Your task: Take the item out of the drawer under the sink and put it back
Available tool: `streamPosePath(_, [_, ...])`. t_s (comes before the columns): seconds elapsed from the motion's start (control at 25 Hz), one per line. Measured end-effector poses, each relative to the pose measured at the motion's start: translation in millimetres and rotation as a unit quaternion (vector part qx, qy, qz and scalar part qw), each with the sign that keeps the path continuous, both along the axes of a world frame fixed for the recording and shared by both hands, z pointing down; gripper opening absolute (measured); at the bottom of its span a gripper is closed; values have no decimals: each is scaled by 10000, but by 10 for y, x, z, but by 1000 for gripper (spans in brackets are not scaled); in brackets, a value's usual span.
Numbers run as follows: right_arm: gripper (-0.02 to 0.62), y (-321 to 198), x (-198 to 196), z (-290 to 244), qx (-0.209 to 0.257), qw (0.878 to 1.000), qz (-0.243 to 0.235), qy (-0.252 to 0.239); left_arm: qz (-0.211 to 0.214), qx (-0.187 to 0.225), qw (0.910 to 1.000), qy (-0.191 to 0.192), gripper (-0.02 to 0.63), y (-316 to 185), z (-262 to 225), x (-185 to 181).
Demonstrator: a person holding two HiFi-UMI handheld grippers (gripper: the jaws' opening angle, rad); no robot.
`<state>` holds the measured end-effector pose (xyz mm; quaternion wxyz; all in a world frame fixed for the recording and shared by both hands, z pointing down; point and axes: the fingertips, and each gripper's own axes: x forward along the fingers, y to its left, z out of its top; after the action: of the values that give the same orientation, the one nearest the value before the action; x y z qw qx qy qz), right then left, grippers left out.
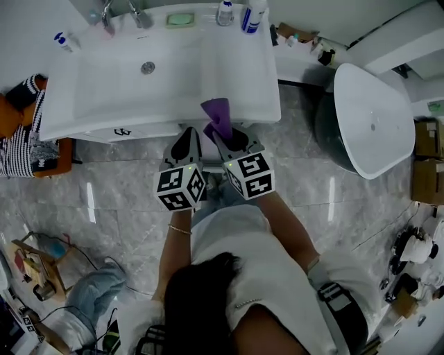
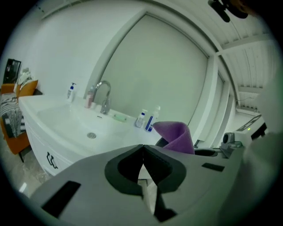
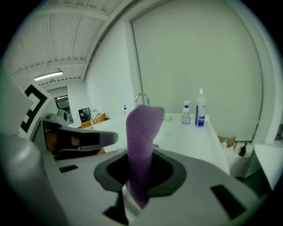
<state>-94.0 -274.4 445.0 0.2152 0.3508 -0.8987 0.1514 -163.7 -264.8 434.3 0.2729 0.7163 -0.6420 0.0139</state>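
Note:
A purple cloth (image 1: 217,113) stands up between the jaws of my right gripper (image 1: 223,136), which is shut on it just in front of the white sink cabinet (image 1: 258,104). In the right gripper view the cloth (image 3: 142,137) rises from the right gripper (image 3: 138,176) as a tall folded strip. My left gripper (image 1: 186,148) hangs close beside it on the left, shut with nothing in it. In the left gripper view the left gripper (image 2: 143,161) has its jaws meeting, and the cloth (image 2: 176,134) shows at the right. The drawer front with its dark handle (image 1: 123,132) looks closed.
Bottles (image 1: 253,14), a soap dish (image 1: 180,19) and a tap (image 1: 107,10) stand along the back of the sink top. A white oval tub (image 1: 371,121) stands at the right. An orange chair with striped fabric (image 1: 21,135) is at the left. Clutter lies on the marble floor at lower left.

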Motion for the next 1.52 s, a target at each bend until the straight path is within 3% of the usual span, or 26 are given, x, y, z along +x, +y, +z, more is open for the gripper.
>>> streamPosePath(0.36, [94,-95,103,-560,784,9959,318,-336,206,722,9941,-779,5,0,-582,102])
streamPosePath(0.72, [94,-86,110,-872,1356,9886,487,-439,178,918,9928,-753,5,9,-709,146])
streamPosePath(1.52, [94,79,11,-841,1456,9874,524,-324,305,1017,9913,-773,5,111,-638,172])
